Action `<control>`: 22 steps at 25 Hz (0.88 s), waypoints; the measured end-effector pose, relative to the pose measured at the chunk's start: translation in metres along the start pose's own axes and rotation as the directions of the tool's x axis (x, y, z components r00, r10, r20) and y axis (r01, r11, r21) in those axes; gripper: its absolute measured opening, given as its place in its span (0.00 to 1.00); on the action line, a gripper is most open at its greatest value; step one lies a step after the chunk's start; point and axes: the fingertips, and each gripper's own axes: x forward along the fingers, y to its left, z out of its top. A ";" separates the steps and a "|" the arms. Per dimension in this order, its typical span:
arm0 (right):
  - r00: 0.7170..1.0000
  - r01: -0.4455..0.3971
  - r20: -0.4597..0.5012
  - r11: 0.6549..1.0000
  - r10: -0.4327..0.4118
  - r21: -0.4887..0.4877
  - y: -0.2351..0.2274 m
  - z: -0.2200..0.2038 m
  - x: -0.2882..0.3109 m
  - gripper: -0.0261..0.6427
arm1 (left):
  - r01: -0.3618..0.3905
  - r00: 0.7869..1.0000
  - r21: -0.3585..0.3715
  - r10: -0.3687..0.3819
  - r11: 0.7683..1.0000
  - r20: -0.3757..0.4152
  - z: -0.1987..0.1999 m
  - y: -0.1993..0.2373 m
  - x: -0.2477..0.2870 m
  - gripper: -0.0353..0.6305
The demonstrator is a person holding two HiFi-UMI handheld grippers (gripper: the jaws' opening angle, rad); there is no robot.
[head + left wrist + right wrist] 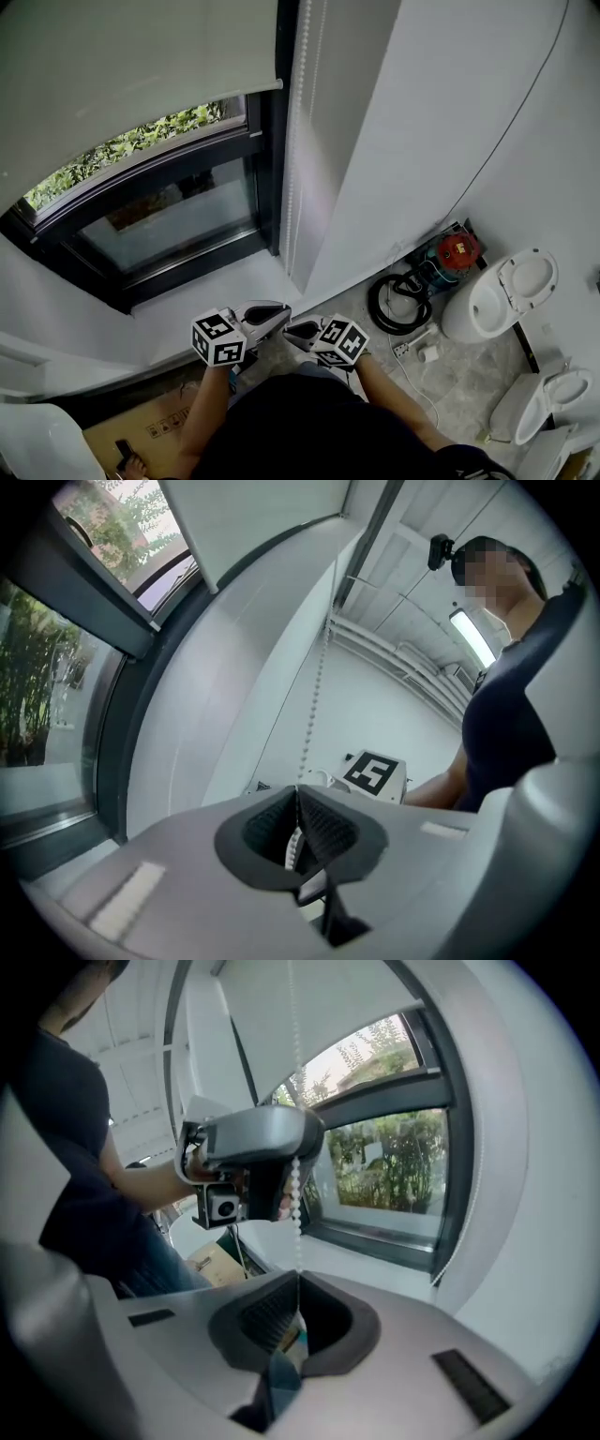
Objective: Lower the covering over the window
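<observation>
Head view first: the roller blind (131,56) is only partway down the window (159,216). It covers the top of the window, and below its bottom edge there's a strip of greenery (141,141) showing, then a good stretch of dark glass down to the sill that's bare. So I'd call the job started but nowhere near finished. Most of the pane still needs covering.

The bead chain (297,1204) hangs just to the right of the window frame, and both tongs are on it, low down, below sill level. The left gripper (298,803) is clenched with the beads pinched between its pads; you can see them run right into the closed jaws. Same for the right gripper (298,1283), which is clamped on the chain a little lower than the left, with the beads dropping straight into its jaws.

What's left, as far as I can judge, is a lot more hand-over-hand pulling on that chain until the blind's edge reaches the sill. I can't tell from here which strand of the loop drives it down.
</observation>
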 end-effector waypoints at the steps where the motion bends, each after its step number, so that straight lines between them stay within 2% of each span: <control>1: 1.000 0.009 -0.012 1.000 -0.009 -0.003 -0.001 -0.005 0.001 0.06 | 0.000 1.000 -0.010 0.000 1.000 -0.005 -0.004 0.001 0.001 0.08; 7: 0.997 0.056 -0.053 0.998 -0.056 -0.002 -0.013 -0.018 -0.002 0.06 | 0.002 1.000 -0.048 -0.002 0.999 -0.010 -0.015 0.007 0.006 0.08; 13: 0.991 0.090 -0.092 0.995 -0.094 -0.045 -0.021 -0.017 -0.010 0.06 | -0.003 1.000 -0.058 0.003 0.998 -0.001 -0.015 0.013 0.007 0.08; 15: 0.994 0.099 -0.048 0.995 -0.100 -0.025 -0.025 -0.003 -0.021 0.06 | -0.004 1.000 -0.064 0.004 0.998 0.004 -0.015 0.013 0.006 0.07; 18: 0.991 0.089 0.096 0.996 -0.091 0.026 -0.031 0.036 -0.050 0.08 | -0.003 1.000 -0.069 0.003 0.998 0.008 -0.015 0.013 0.006 0.07; 22: 0.951 0.109 0.293 0.994 -0.103 -0.003 -0.029 0.104 -0.094 0.12 | 0.001 1.000 -0.078 0.000 0.997 0.017 -0.015 0.013 0.007 0.07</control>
